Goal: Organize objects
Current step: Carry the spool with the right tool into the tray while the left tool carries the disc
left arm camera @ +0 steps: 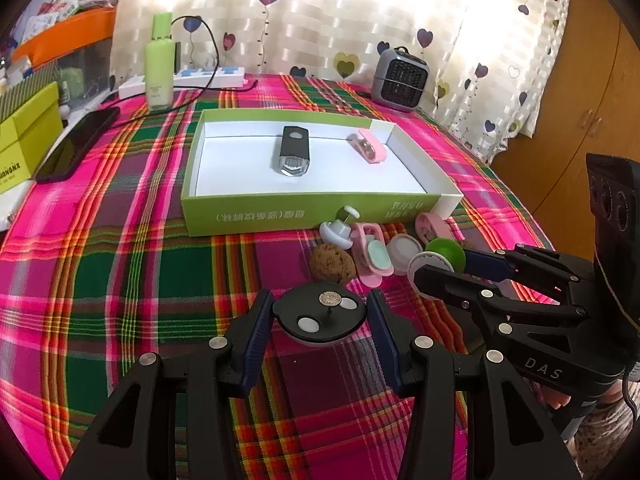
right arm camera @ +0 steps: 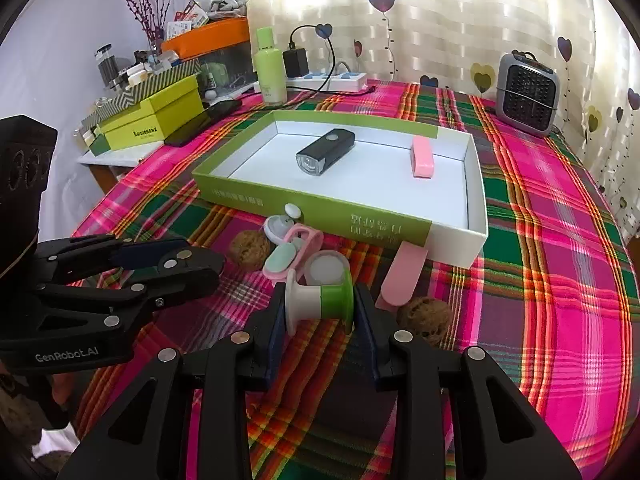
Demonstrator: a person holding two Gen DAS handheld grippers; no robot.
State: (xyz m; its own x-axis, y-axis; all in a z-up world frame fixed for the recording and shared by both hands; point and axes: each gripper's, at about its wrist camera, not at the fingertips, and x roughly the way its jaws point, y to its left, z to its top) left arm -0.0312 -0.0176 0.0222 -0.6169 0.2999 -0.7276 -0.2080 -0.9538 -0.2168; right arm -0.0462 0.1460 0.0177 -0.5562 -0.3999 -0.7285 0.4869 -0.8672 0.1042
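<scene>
Two claws, two loads. My left claw (left arm camera: 320,318) has its jaws either side of a black disc (left arm camera: 322,316), which sits between the pads (left arm camera: 256,332), just nearer me than the box (left arm camera: 304,216); I judge it gripped, though I cannot tell if it rests on the bench (left arm camera: 120,280) or is lifted clear. My right claw (right arm camera: 320,308) is clenched on a green-and-white sucker (right arm camera: 320,302), also on the near side of the box. A torch (right arm camera: 326,152) and a pink clip (right arm camera: 422,157) lie inside the box already. Against the box's near wall is a heap of small things: a walnut (right arm camera: 250,249), a pink holder (right arm camera: 294,258), a white cap (right arm camera: 329,270). A pink strip (right arm camera: 400,276) and a second walnut (right arm camera: 424,316) lie just to the heap's right.

Risks, as I judge them: the disc is thin and smooth, so it could tip out as I lift it over the box wall. The sucker is held across its narrow waist and could swivel. Both claws are close together beside the box; moving both at once could knock them into each other or scatter the heap, and the walnuts would roll.
</scene>
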